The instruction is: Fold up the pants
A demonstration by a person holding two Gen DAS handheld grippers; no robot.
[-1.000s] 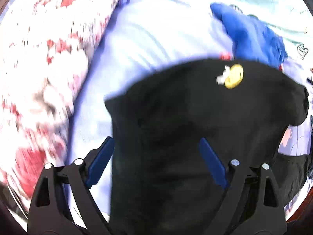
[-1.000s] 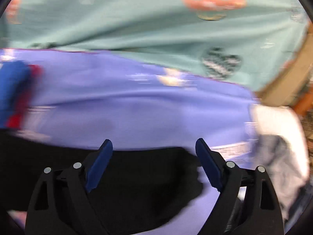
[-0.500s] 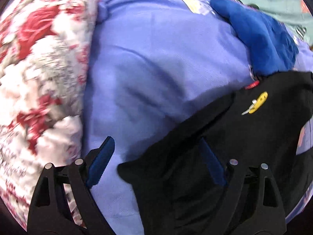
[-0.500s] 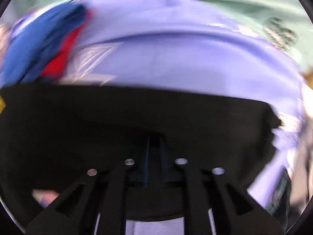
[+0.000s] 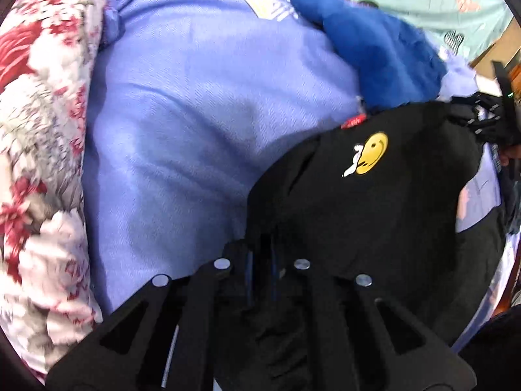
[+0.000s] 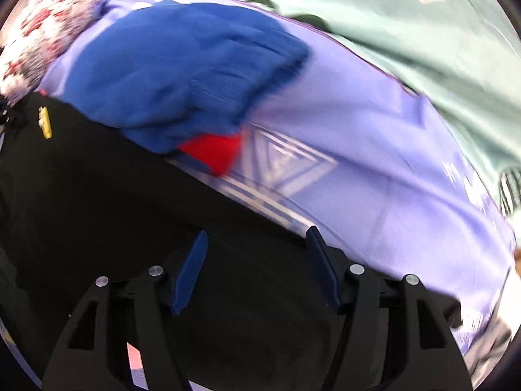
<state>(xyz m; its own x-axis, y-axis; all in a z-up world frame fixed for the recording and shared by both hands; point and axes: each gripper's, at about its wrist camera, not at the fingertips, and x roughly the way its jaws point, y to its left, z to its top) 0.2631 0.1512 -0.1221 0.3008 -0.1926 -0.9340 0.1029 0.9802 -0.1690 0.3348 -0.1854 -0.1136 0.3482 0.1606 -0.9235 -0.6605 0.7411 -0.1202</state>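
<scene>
The left gripper [image 5: 260, 257] is clenched on an edge of the black pants [image 5: 374, 215] (a yellow smiley patch [image 5: 371, 153] faces up), which lie on the lavender blanket [image 5: 202, 130]. The right gripper [image 6: 257, 270] hangs released over the pants, near a blue garment [image 6: 182, 78].

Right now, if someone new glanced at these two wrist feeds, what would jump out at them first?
The black pants with a yellow smiley patch dominate the lower half of both views, lying on a lavender bedsheet. The left gripper is shut on the pants' edge, while the right gripper hangs open over them. Just beyond the pants a bright blue garment with a red patch lies bunched, and a red floral quilt edges the left.
</scene>
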